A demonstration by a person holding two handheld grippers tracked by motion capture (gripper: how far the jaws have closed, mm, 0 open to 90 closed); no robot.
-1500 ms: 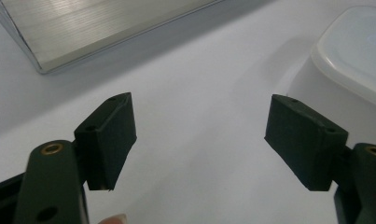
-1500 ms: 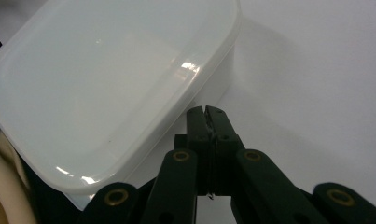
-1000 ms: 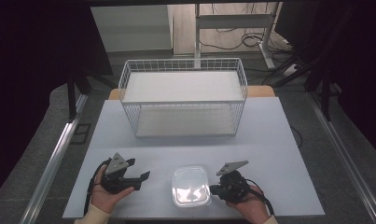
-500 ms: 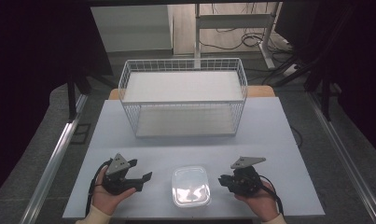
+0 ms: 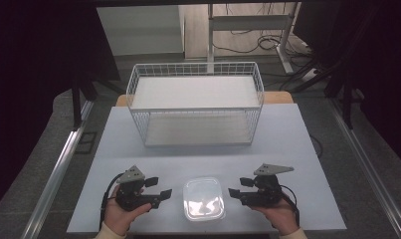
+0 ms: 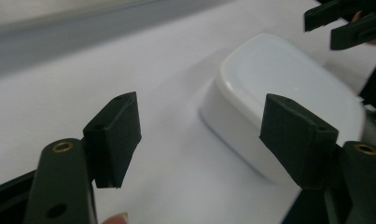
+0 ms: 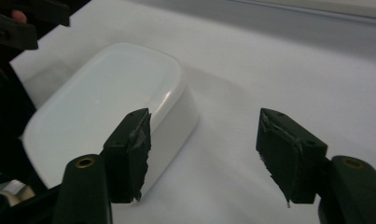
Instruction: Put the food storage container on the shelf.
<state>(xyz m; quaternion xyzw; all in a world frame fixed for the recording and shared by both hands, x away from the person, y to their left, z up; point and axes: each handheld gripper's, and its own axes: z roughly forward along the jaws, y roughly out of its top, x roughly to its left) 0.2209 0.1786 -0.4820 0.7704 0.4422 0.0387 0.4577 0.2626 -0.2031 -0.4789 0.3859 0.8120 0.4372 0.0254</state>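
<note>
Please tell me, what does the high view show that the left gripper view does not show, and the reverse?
The high view alone takes in the white wire basket at the far side of the table, the floor beyond, and both hands with their whole grippers. The left gripper view alone gives a close look along the left gripper, its two black jaws wide apart, with a fingertip at the bottom edge. Both show the white lidded container between the grippers, and the right gripper, open.
</note>
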